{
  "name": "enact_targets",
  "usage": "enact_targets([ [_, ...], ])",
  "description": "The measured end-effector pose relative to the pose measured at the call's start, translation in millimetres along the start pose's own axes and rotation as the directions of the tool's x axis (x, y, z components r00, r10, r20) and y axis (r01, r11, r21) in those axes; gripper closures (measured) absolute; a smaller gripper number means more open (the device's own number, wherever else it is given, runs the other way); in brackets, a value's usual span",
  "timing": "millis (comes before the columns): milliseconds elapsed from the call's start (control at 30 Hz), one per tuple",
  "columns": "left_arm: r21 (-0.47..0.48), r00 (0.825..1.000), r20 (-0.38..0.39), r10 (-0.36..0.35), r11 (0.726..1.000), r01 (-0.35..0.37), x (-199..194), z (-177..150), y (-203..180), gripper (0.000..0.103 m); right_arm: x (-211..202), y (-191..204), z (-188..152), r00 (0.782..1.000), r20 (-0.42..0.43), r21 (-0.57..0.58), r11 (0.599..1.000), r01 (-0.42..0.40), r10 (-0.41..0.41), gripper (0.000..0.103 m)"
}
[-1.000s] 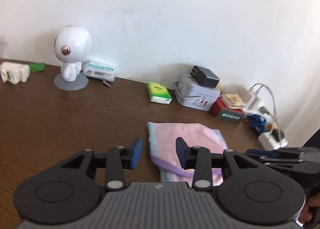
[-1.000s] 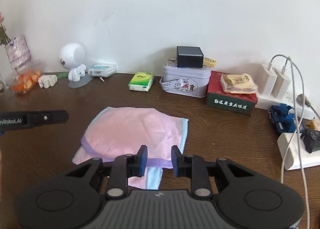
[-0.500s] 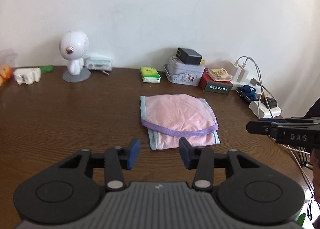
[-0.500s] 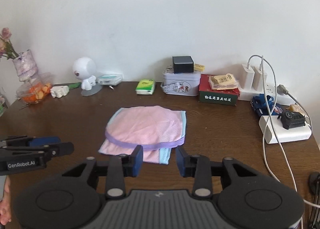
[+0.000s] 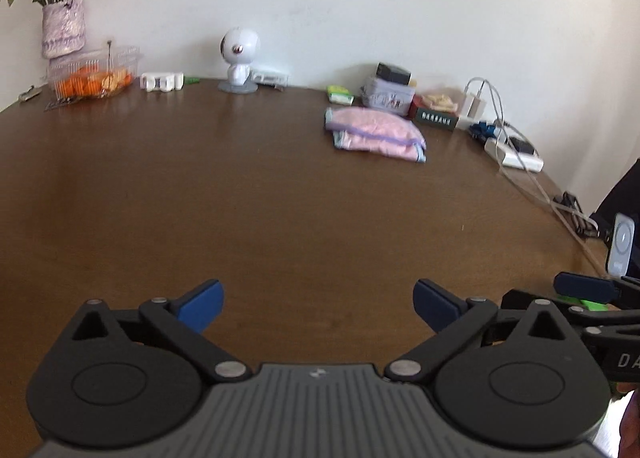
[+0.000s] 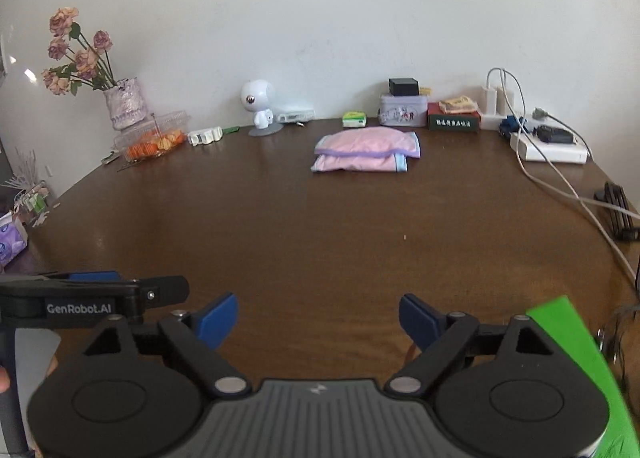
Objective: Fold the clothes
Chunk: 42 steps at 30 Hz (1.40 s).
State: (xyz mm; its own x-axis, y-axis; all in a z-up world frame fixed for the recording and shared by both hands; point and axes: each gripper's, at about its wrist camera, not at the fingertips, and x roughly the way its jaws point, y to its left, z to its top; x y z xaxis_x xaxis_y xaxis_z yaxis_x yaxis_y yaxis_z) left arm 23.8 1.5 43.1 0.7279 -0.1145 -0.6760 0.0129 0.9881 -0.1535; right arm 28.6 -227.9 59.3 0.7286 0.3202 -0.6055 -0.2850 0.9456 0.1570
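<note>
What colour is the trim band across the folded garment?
Purple, on the pink folded garment; clearest in the right wrist view.

Pink cloth point(image 6: 366, 147) with purple and light-blue trim on brown table point(image 6: 320, 242); blue-padded black claw point(image 6: 318, 318).

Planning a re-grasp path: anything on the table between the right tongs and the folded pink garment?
Nothing visible. Between the right tongs, whose jaws are opening with nothing between them, and the folded pink garment with purple trim lies only bare brown wooden table. The white cables run off to the right of that path.
</note>
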Motion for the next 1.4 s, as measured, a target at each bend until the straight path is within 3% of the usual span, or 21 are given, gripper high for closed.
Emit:
enact_targets([
  [100,0.007,0.999,-0.029,0.027,1.0,-0.027,2,-25,4,0.0,3,4,-29,0.998,-0.034,0.014,0.999,0.052,-0.052,0.007],
  [167,0.012,0.997,-0.003,0.076,0.997,-0.075,0,-37,7,0.0,6,1,-40,0.996,-0.052,0.07,0.995,0.075,-0.072,0.007],
  [233,0.024,0.993,0.023,0.117,0.993,-0.118,0,-41,5,0.0,8,-6,-50,0.997,-0.024,0.146,0.986,0.079,-0.076,0.006],
  [300,0.056,0.989,0.037,0.14,0.988,-0.142,3,-43,1,0.0,9,-5,-57,0.993,0.025,0.138,0.984,0.114,-0.118,0.0],
  [467,0.142,0.987,0.076,0.14,0.978,-0.15,4,-49,-14,0.001,11,-5,-59,0.988,0.043,0.125,0.982,0.139,-0.146,0.0],
  [767,0.08,0.986,0.079,0.15,0.985,-0.156,6,-49,-13,0.001,27,19,-55,0.979,0.002,-0.024,0.979,0.203,-0.203,0.0],
  [1400,0.088,0.988,0.077,0.138,0.986,-0.144,12,-45,-15,0.001,30,17,-50,0.981,-0.012,-0.03,0.981,0.194,-0.194,0.0],
])
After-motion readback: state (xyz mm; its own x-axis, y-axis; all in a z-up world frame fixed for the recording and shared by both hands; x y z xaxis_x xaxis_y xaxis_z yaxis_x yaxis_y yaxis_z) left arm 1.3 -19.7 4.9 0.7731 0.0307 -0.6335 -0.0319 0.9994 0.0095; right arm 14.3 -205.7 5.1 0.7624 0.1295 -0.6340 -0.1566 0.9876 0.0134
